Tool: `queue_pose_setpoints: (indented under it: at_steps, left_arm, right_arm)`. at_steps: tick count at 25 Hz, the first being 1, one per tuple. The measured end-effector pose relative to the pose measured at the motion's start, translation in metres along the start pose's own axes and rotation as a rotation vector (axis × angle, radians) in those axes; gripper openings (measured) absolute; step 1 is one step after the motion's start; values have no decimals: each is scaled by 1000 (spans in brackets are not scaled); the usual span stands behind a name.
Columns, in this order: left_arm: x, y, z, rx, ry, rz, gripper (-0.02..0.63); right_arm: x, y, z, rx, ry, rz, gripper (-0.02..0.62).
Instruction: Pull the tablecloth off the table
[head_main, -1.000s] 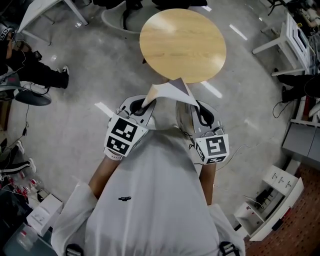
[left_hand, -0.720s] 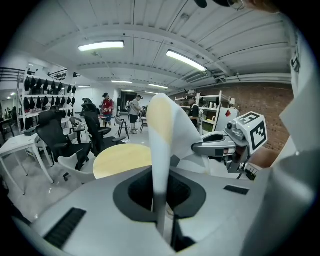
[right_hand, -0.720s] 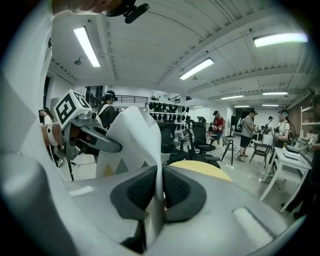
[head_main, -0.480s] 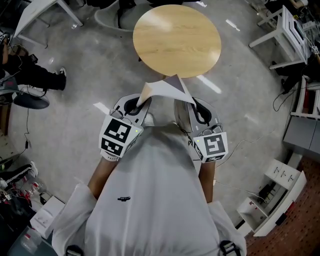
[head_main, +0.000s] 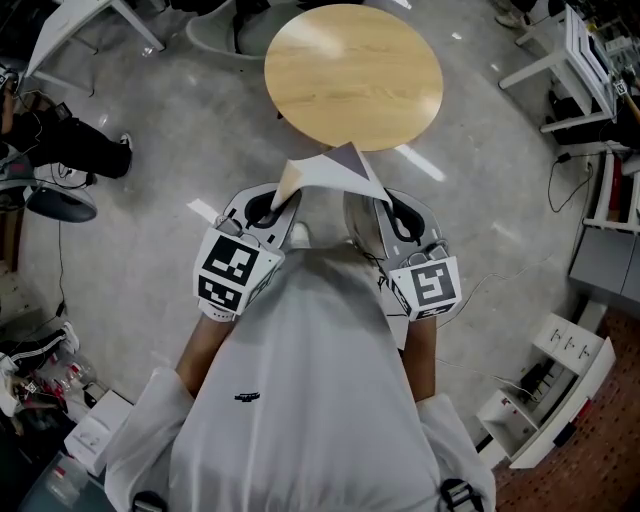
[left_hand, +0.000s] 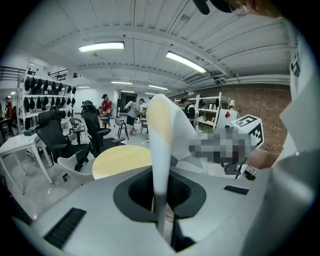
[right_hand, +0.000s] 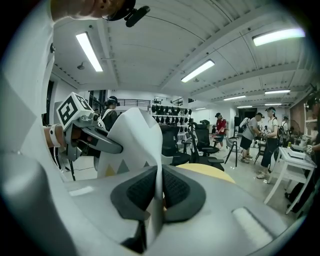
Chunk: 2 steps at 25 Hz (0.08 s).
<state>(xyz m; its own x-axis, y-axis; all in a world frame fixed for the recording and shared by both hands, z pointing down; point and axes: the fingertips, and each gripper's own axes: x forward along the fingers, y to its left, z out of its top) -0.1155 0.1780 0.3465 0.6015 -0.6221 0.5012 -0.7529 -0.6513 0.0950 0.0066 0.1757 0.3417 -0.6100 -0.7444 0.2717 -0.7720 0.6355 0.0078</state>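
The white tablecloth (head_main: 325, 172), with grey and yellow triangles on it, hangs in the air between my two grippers, clear of the round wooden table (head_main: 352, 72). My left gripper (head_main: 272, 208) is shut on one edge of the cloth (left_hand: 161, 145), which rises as a thin fold from the dark pads. My right gripper (head_main: 385, 212) is shut on the other edge of the cloth (right_hand: 137, 142). Both grippers are held close to the person's chest, a short way in front of the table's near rim. The bare tabletop shows in both gripper views (left_hand: 122, 160) (right_hand: 210, 172).
Concrete floor surrounds the table. White desks (head_main: 85, 22) stand at the far left and a white shelf unit (head_main: 590, 65) at the far right. A white rack (head_main: 555, 385) lies near right. Office chairs (left_hand: 57, 137) and several people (right_hand: 270, 135) stand beyond the table.
The table has slid slightly farther away and up in the head view as the person and both grippers backed off. The cloth stays held in both grippers.
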Motion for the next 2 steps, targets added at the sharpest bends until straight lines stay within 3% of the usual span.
queue_pose_setpoints:
  at_steps: [2]
  left_arm:
    - [-2, 1, 0, 1, -2, -2, 15]
  right_arm:
    - [1, 2, 1, -7, 0, 8, 28]
